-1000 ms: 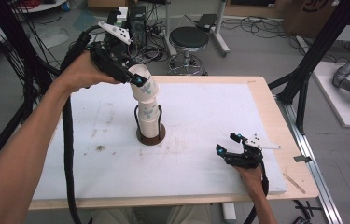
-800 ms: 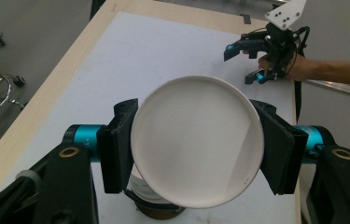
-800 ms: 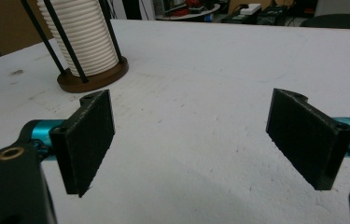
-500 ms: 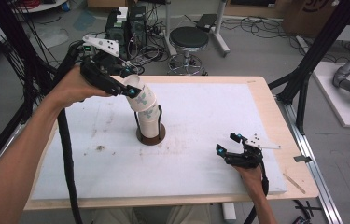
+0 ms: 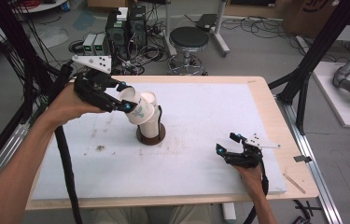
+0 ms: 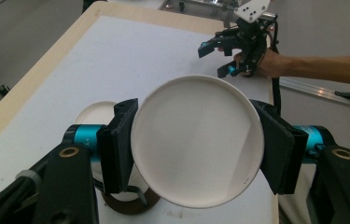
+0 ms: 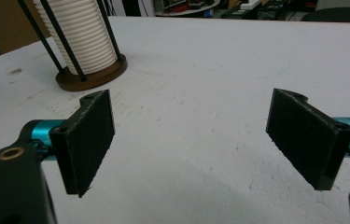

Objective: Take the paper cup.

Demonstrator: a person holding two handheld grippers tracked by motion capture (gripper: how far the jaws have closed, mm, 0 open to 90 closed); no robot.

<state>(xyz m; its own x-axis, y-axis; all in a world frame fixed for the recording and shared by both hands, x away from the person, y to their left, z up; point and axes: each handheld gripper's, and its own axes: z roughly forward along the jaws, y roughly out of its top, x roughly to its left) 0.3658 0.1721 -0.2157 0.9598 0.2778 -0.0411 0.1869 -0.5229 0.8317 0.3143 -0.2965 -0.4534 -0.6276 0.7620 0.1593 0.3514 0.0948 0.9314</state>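
Since the earlier frames, the white paper cup with green print (image 5: 137, 106) has been carried left and tilted clear of the white stack of nested paper cups (image 5: 150, 122), which is seated in the black wire rack on a round brown wooden base (image 5: 151, 136). The cup is pinched across its rim by the left gripper (image 5: 122, 97), above the white mat-covered wooden table (image 5: 200, 140). The separation is judged complete; a place to set the cup down is still to be chosen. The right gripper (image 5: 227, 143) is rested near the table's right edge, jaws spread with nothing between them.
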